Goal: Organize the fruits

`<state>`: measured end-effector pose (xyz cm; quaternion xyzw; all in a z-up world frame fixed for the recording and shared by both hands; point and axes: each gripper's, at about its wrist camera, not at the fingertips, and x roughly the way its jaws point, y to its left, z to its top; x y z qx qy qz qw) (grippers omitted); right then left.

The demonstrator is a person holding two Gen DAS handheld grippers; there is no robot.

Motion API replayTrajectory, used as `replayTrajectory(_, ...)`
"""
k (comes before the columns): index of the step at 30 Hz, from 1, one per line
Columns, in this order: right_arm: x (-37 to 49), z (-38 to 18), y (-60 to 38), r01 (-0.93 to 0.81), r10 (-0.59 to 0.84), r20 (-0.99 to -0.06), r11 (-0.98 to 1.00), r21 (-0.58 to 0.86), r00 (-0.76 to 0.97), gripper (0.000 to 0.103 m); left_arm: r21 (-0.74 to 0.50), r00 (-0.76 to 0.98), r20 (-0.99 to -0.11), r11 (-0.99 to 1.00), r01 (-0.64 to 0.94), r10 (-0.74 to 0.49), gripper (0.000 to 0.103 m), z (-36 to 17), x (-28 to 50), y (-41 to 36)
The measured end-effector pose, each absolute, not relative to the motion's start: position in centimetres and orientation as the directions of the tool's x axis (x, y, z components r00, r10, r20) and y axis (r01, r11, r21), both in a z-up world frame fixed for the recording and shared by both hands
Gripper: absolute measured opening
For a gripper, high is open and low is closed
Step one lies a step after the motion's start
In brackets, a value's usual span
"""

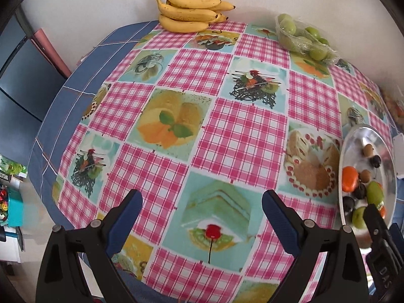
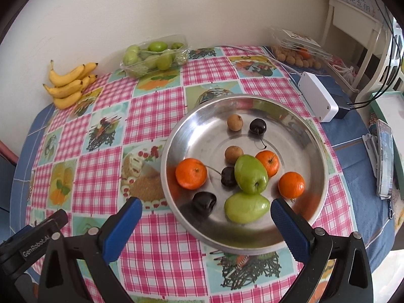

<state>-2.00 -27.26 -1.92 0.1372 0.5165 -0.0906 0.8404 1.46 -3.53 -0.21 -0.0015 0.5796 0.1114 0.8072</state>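
A steel bowl (image 2: 310, 136) on the checked tablecloth holds three oranges (image 2: 191, 173), two green fruits (image 2: 250, 174), three dark cherries (image 2: 257, 125) and two small brown longans (image 2: 234, 122). My right gripper (image 2: 205, 210) hovers open at the bowl's near rim, nothing between its blue fingers. My left gripper (image 1: 202, 205) hangs open over bare tablecloth, with the bowl (image 1: 353, 136) far to its right. A banana bunch (image 1: 192, 12) lies at the table's far edge, with a clear tray of green fruits (image 1: 303, 38) to its right; the right wrist view also shows the bananas (image 2: 69, 84) and the tray (image 2: 155, 58).
A white box with cable (image 2: 317, 96) sits right of the bowl. A clear pack of brown fruits (image 2: 300, 48) stands at the far right. A flat case (image 2: 383, 156) lies at the right table edge. A white wall backs the table. Blue cloth borders the checked cover.
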Motion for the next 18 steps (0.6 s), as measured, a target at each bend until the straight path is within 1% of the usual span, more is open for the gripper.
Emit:
replayTrajectory(11, -3.9, -2.1, -26.0, 0.247, 0.001, -0.902, 0.962, 0.119, 0.431, 0.103, 0.083, 0.319, -0.94, 0.986, -0.143, 0.125, 0.096, 0.0, -1.2, -3.4)
replayTrajectory(18, -4.7, -2.1, -25.6, 0.229, -0.005, -0.903, 0.968, 0.104, 0.43, 0.103, 0.066, 0.321, -0.94, 0.987, -0.148, 0.111, 0.096, -0.1, -1.9, -3.0)
